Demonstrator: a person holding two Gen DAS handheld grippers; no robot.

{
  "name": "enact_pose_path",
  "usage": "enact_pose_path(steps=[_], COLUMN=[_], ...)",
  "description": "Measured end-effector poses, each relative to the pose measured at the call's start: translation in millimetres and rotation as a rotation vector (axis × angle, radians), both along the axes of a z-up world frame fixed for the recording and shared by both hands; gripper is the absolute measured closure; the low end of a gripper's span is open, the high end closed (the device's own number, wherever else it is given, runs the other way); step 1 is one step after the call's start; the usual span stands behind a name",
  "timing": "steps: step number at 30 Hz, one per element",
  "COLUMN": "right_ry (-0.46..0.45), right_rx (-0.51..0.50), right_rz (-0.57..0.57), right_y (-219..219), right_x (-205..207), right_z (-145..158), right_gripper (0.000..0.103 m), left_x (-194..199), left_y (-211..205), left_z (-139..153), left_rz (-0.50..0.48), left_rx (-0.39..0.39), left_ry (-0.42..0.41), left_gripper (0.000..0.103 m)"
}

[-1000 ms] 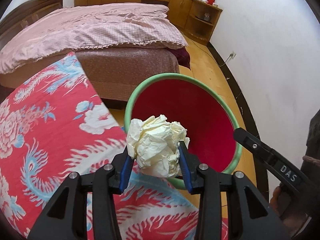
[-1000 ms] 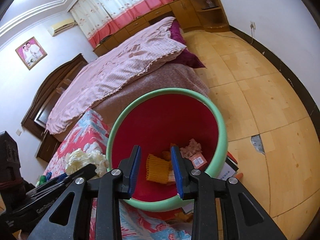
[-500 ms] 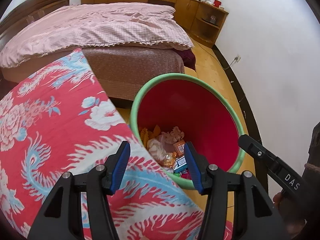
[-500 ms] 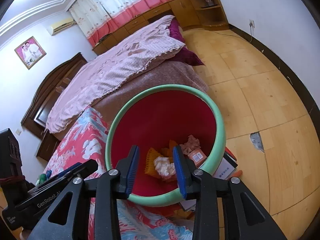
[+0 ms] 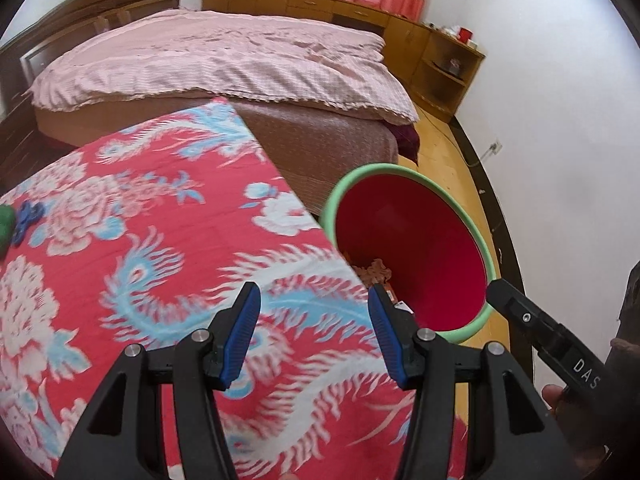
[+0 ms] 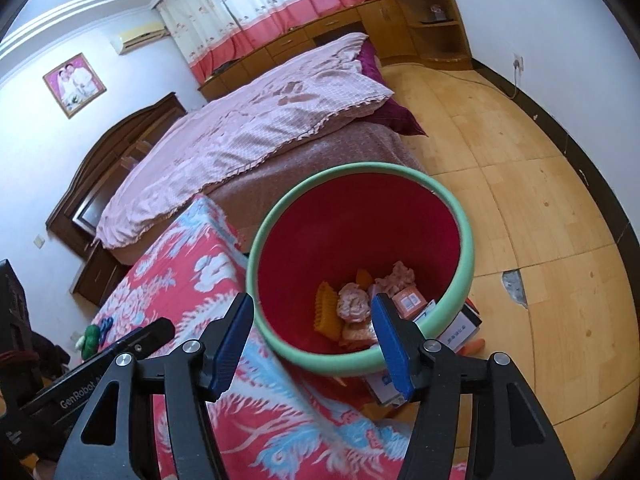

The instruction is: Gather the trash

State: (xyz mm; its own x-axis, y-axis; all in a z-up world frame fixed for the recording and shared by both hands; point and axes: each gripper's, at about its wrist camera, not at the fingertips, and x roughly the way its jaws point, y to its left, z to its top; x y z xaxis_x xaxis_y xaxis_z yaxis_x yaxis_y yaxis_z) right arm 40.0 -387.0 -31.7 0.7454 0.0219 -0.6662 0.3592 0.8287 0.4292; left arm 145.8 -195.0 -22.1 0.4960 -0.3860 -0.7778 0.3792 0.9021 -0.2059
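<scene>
A red bin with a green rim (image 6: 466, 248) (image 5: 478, 236) stands on the floor beside the table with the red floral cloth (image 5: 140, 264) (image 6: 188, 280). Inside the bin lie a crumpled paper ball (image 6: 354, 302), orange packaging and small boxes. My left gripper (image 5: 314, 320) is open and holds nothing, hovering over the cloth's right edge, left of the bin. My right gripper (image 6: 314, 332) hangs over the bin's near rim; its jaws are opening and nothing is between the pads. Each gripper shows at the edge of the other's view.
A bed with a pink cover (image 5: 224, 60) (image 6: 248, 128) lies beyond the table. A green and a blue object (image 5: 6, 226) (image 6: 92, 336) rest at the cloth's far left. Boxes (image 6: 460, 330) sit on the wooden floor (image 6: 540, 220) beside the bin. A white wall (image 5: 560, 100) is at right.
The left gripper let go of the crumpled paper ball, which now lies in the bin, then swung left over the cloth. The right gripper's jaws spread from nearly shut to wide.
</scene>
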Motion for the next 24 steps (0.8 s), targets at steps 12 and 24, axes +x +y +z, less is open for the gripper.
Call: enact_pose_path(steps=[12, 24], right_ry=[-0.033, -0.066], right_rx=[-0.058, -0.114], right_rz=[0.082, 0.156], right_y=[51, 98], right_x=[-12, -28], right_z=[17, 30], right_gripper=[0.032, 0.028], left_x=[-26, -56], left_y=[60, 116], left_z=[19, 32], left_rz=[0.128, 0.244], left_rx=[0.006, 0.012], left_ry=[-0.056, -0.099], left_gripper=[0.047, 0.047])
